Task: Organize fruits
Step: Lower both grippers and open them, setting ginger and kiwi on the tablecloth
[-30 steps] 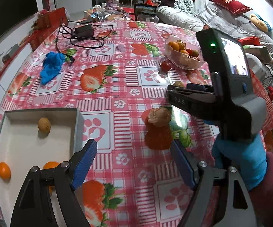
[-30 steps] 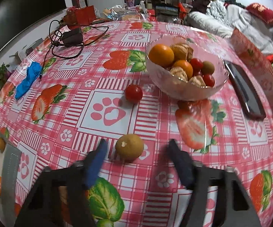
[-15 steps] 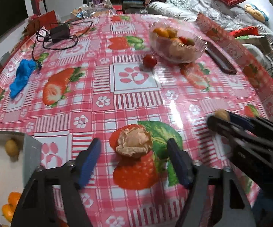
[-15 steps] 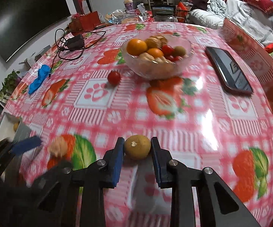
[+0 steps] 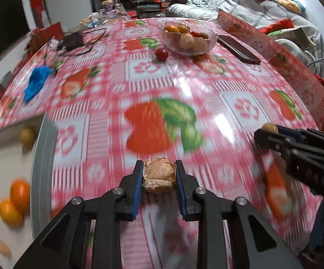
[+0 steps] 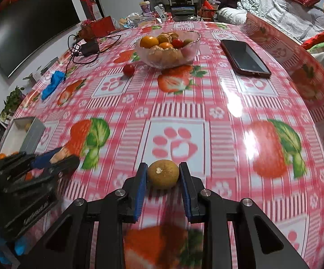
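My left gripper (image 5: pixel 159 174) is shut on a tan walnut (image 5: pixel 159 174), held above the strawberry tablecloth; it also shows at the left of the right wrist view (image 6: pixel 56 158). My right gripper (image 6: pixel 163 174) is shut on a brownish-green round fruit (image 6: pixel 163 174); it shows at the right of the left wrist view (image 5: pixel 268 130). A grey tray (image 5: pixel 42 161) at the left holds several oranges (image 5: pixel 19 194) and a yellow-brown fruit (image 5: pixel 27 136). A glass bowl (image 6: pixel 184 51) of mixed fruit stands far across the table, a red tomato (image 6: pixel 128 69) beside it.
A dark phone (image 6: pixel 243 58) lies right of the bowl. A blue cloth (image 6: pixel 53 84) and a black charger with cable (image 6: pixel 88 47) lie at the far left. The table's edge curves down at the right, with a sofa (image 6: pixel 296 15) beyond.
My left gripper has shut on the walnut and lifted it off the cloth. My right gripper still holds the brownish-green fruit, now higher above the table.
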`<state>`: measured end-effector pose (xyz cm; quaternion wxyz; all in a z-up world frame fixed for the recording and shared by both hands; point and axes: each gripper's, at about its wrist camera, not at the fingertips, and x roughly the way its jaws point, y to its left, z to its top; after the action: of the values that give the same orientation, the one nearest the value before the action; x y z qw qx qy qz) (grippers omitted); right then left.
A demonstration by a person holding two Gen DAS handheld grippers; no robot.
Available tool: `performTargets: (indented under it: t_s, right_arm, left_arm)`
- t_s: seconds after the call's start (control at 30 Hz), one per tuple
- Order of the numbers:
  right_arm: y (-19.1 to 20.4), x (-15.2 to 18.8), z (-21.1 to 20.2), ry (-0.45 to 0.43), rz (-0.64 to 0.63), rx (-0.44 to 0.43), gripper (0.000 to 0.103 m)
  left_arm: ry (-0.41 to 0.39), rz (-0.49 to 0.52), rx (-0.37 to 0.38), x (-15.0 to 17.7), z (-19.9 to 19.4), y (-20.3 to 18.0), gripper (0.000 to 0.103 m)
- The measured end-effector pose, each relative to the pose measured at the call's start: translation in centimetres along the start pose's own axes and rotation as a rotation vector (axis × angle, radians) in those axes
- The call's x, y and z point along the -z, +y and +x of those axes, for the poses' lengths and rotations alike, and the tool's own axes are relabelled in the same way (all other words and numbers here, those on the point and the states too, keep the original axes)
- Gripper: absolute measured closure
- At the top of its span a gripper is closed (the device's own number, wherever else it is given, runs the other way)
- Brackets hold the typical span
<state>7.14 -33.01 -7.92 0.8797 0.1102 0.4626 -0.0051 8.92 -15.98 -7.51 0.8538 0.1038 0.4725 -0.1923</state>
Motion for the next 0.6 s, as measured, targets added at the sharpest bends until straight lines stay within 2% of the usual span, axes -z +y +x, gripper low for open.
performTargets:
  t_s: [0.33,0.6]
  right_arm:
    - [1.3,4.1,-2.6,0.003,-0.021,0.010,0.073]
    - [2.0,5.7,-3.4,0.019,-0.024,0.016,0.073]
  left_arm:
    - [0.033,-0.033,-0.023,4.6,-3.0,-0.3,0.074]
    - [0.024,-0.046,-0.024,5.7,-3.7,-0.3,0.074]
